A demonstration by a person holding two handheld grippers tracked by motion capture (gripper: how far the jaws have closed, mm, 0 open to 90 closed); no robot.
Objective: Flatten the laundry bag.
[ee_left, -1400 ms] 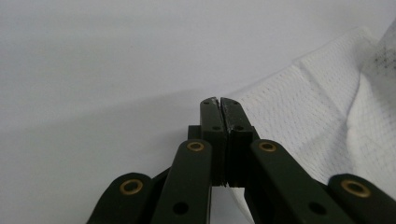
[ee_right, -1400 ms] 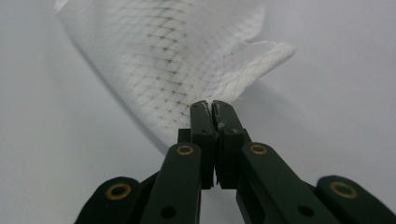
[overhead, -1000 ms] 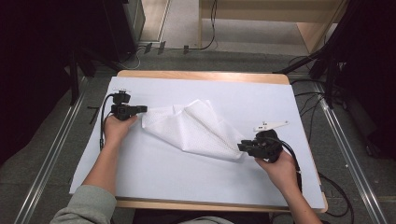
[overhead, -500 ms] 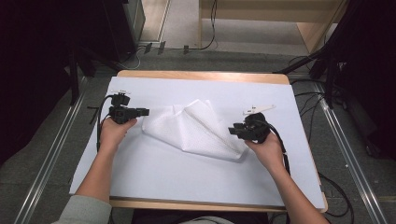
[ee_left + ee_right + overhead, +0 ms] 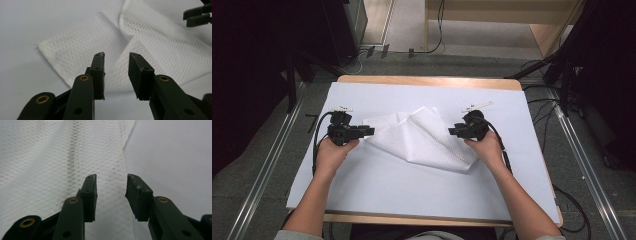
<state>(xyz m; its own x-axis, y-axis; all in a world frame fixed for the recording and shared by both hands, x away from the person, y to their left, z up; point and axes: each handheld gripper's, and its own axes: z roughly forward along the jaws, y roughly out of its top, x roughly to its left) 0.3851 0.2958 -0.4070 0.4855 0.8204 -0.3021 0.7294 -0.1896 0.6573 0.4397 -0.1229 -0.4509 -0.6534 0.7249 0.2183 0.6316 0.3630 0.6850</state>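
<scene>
Table (image 5: 422, 82): wooden rectangle, pale edge visible at far and near sides, covered by a smooth matte white sheet (image 5: 387, 195)
Cloth (image 5: 422, 140): white mesh fabric with fine diamond weave, lying mid-sheet between both tools, partly folded, one flap doubled over along a soft diagonal ridge; limp, thin, slightly see-through in the right gripper view (image 5: 62, 170)
Change: right hand now brought up from the near right corner to the cloth's right edge, flap laid over toward the middle; left hand shifted slightly outward at the left edge
Meaning: fold apparently just laid and released, next grip likely being lined up for another fold
Right gripper (image 5: 458, 132): jaws just been opening, now parted about halfway, nothing between the pads, poised above the cloth's right edge (image 5: 111, 192)
Left gripper (image 5: 369, 132): jaws likewise just been opening, moderate gap, empty, aimed at the cloth's left corner (image 5: 116, 75)
Pads (image 5: 98, 75): flat black rectangular blocks, scuffed at the tips, on hinged black arms with brass pins
</scene>
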